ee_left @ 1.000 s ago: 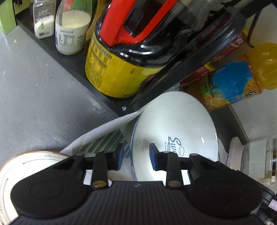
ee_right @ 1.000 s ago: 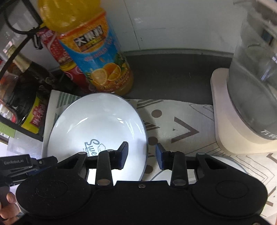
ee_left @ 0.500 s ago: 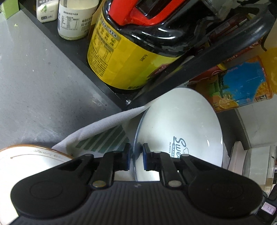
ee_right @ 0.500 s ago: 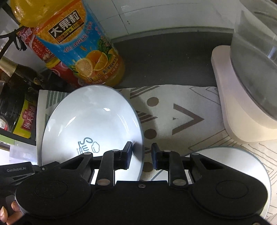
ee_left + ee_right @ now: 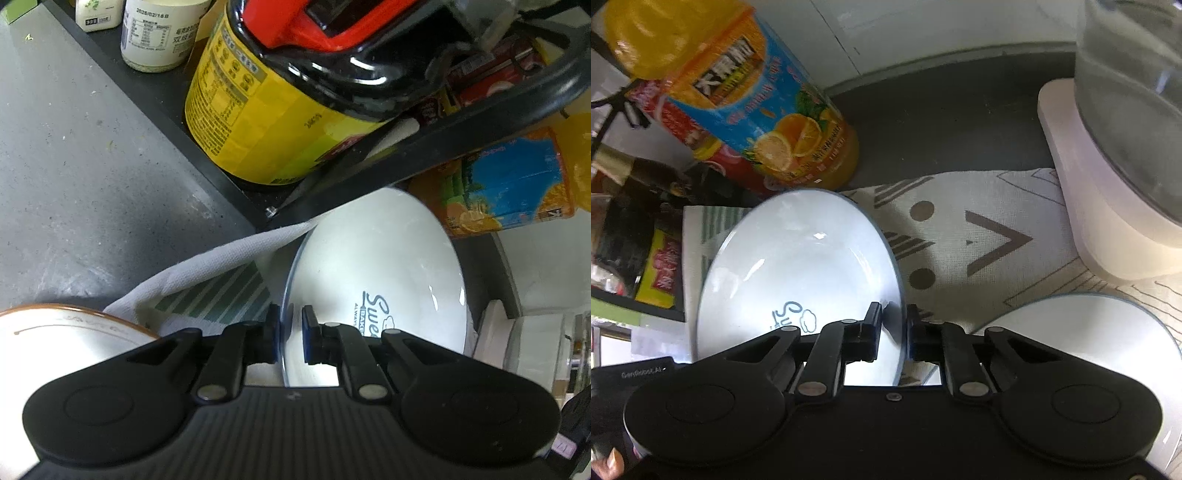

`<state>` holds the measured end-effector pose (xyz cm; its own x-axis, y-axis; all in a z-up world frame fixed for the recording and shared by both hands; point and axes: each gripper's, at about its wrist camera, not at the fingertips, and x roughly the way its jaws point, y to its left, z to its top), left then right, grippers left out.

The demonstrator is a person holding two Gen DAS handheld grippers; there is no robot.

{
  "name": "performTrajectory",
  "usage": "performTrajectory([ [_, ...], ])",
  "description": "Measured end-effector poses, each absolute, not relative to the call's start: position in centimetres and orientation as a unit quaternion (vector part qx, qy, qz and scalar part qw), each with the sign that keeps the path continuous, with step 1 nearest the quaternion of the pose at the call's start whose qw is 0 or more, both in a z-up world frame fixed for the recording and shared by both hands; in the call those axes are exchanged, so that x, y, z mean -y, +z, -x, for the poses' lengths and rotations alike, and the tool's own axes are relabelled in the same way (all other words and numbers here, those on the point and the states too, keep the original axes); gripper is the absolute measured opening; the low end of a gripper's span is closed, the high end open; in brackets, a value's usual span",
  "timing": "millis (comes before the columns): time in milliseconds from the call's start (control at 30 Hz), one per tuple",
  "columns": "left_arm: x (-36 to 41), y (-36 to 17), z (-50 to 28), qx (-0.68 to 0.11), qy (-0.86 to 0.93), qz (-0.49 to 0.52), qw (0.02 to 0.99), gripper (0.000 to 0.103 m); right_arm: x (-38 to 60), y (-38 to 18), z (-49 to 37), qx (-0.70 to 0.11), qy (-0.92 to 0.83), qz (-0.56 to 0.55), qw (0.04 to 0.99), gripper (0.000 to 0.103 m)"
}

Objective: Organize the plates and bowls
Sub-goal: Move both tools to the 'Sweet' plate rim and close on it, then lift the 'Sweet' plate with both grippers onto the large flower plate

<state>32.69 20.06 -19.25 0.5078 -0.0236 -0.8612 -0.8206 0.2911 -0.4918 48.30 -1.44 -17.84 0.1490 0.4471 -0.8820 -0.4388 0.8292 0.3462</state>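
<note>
Left gripper is clamped on the near left rim of the white plate. Right gripper pinches its right rim. Second plate lies right of it on the cloth.

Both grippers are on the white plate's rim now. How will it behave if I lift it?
The plate looks glazed and glossy, so its rim may slip between the pads. Likely rigid and fragile, so it should not flex. With the left gripper and right gripper on opposite edges, uneven lifting could tilt it.
</note>
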Motion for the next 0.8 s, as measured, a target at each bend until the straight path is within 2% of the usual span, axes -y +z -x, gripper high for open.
performTrajectory([
  [300,-20.3,-17.3,-31.0,-0.392,0.268,0.52,0.71,0.01,3.6,-16.0,-46.3,-0.563,0.308,-0.051,0.766,0.007],
  [800,-19.4,-14.7,-26.9,-0.384,0.23,0.516,0.73,0.01,5.6,-13.0,-40.4,-0.526,0.313,-0.059,0.788,0.009],
])
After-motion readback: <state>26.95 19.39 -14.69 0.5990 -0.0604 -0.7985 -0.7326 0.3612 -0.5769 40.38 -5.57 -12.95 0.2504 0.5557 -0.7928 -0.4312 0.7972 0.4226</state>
